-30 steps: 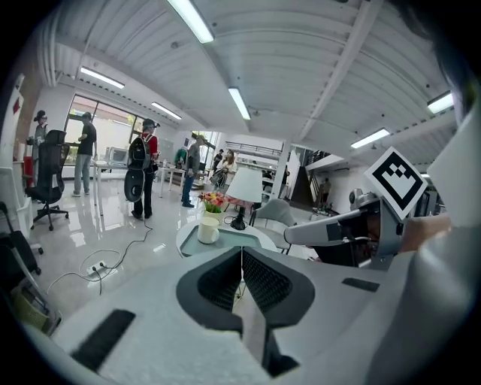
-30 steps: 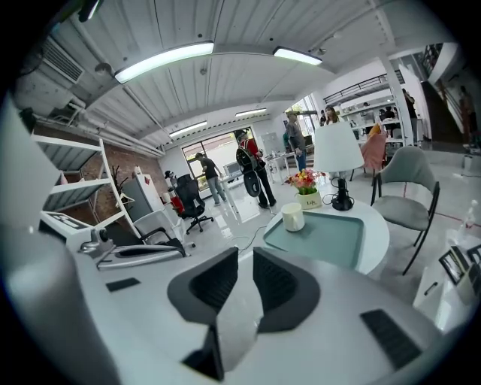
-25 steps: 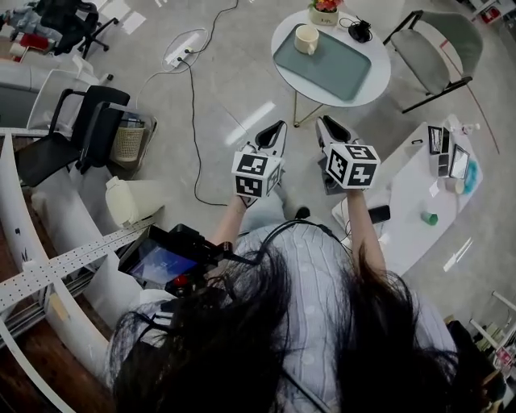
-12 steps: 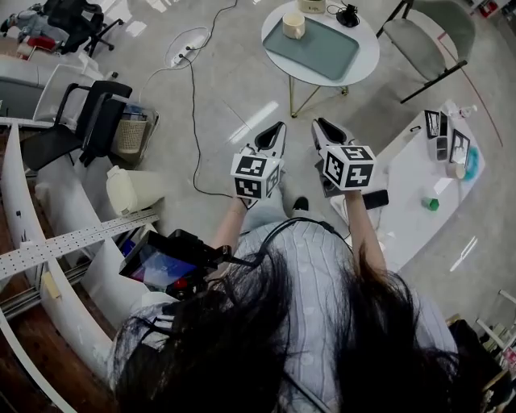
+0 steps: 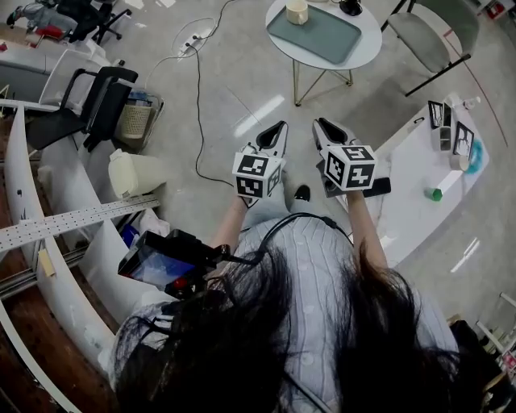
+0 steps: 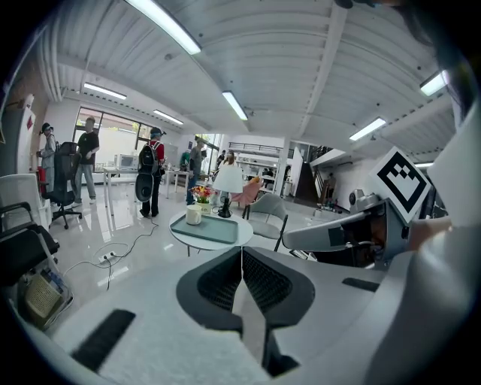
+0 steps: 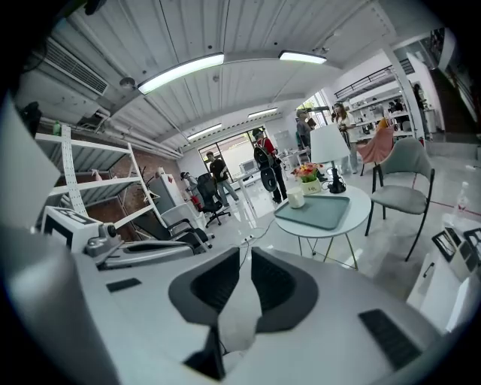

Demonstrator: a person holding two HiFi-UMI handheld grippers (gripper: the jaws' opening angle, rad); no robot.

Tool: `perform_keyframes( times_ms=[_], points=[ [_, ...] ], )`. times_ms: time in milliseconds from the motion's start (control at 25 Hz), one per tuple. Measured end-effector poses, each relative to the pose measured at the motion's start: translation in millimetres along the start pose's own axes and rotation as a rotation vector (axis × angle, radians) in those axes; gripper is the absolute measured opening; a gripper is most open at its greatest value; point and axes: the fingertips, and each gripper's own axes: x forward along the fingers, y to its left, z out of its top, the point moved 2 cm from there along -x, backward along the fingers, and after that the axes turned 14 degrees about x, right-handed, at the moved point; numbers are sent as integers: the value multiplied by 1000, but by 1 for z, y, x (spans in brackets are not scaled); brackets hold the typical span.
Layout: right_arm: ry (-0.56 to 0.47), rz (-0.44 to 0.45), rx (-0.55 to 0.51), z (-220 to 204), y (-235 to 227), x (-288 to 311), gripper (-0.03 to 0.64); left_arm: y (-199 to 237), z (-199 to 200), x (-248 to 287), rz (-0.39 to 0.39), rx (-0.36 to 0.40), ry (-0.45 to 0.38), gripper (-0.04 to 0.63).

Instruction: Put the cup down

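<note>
A cream cup [image 5: 297, 10] stands upright on a green tray [image 5: 316, 35] on the round white table [image 5: 367, 47], at the top edge of the head view. Both grippers hang in the air well short of the table, side by side and pointing at it. My left gripper [image 5: 278, 127] is shut with nothing in it, and my right gripper [image 5: 322, 124] is likewise shut and bare. In the left gripper view the cup [image 6: 194, 214] sits far beyond the closed tips [image 6: 242, 251]. The right gripper view shows the cup [image 7: 296, 198] on the tray [image 7: 313, 212], far past the tips [image 7: 246, 253].
A grey-green chair [image 5: 431, 32] stands right of the table. A white desk [image 5: 419, 185] with a phone and small items lies at the right. Black office chairs [image 5: 89, 105], a wire basket [image 5: 133, 121] and a floor cable [image 5: 196, 97] are at the left. People stand far back [image 6: 150, 169].
The table with the cup and tray has slid toward the top edge of the head view, farther from both grippers. The grippers keep their place side by side, still shut.
</note>
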Motion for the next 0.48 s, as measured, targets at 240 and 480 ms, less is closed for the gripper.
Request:
perform_keyframes(
  times_ms=[240, 480],
  points=[
    [9, 10, -12, -13, 7, -10, 67, -9, -7, -12, 8, -3, 2, 18],
    [13, 11, -33, -17, 8, -17, 66, -14, -4, -13, 7, 0, -11, 17]
  ],
)
